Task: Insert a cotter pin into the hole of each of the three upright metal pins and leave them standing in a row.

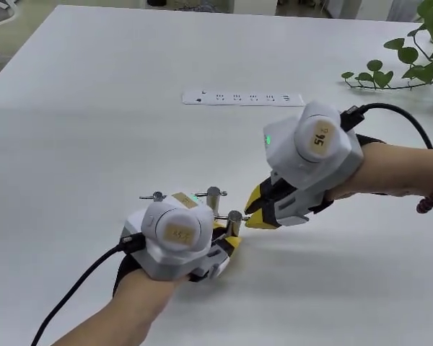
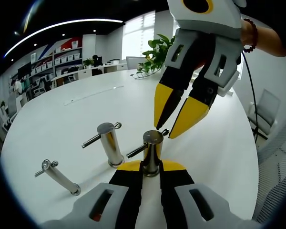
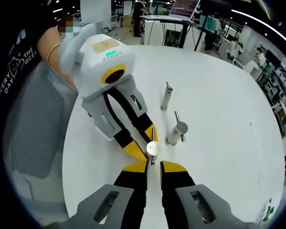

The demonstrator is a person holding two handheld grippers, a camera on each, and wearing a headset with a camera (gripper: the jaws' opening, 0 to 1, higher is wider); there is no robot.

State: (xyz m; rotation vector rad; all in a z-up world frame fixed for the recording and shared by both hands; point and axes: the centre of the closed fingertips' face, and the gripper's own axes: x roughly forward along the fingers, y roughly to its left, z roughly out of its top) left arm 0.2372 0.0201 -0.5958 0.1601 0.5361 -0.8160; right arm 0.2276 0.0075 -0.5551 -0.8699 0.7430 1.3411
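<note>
The left gripper [image 2: 152,167] has its jaws closed narrow on the foot of the held pin [image 2: 152,143], which stands upright on the table [image 1: 94,108]. The right gripper [image 3: 153,167], jaws nearly together, pinches the loop end of a cotter pin [image 2: 165,132] at the head of the held pin. The straight leg shows on the other side, so the cotter pin looks to be through the hole.

Just beyond the held pin stands the middle pin [image 2: 109,143], and beyond that the far pin [image 2: 59,176]. Each has its own cotter pin across the head. This looks like the last of three insertions, close to done.

Next the right gripper should seat the loop against the held pin and let go. The left gripper can then open gently without tipping it out of the row.

Far beyond the held pin lie a power strip [image 1: 242,98] and a plant [image 1: 411,58]. A sticker [image 1: 321,137] on the right gripper reads roughly "95"; other lettering is too small to read.
</note>
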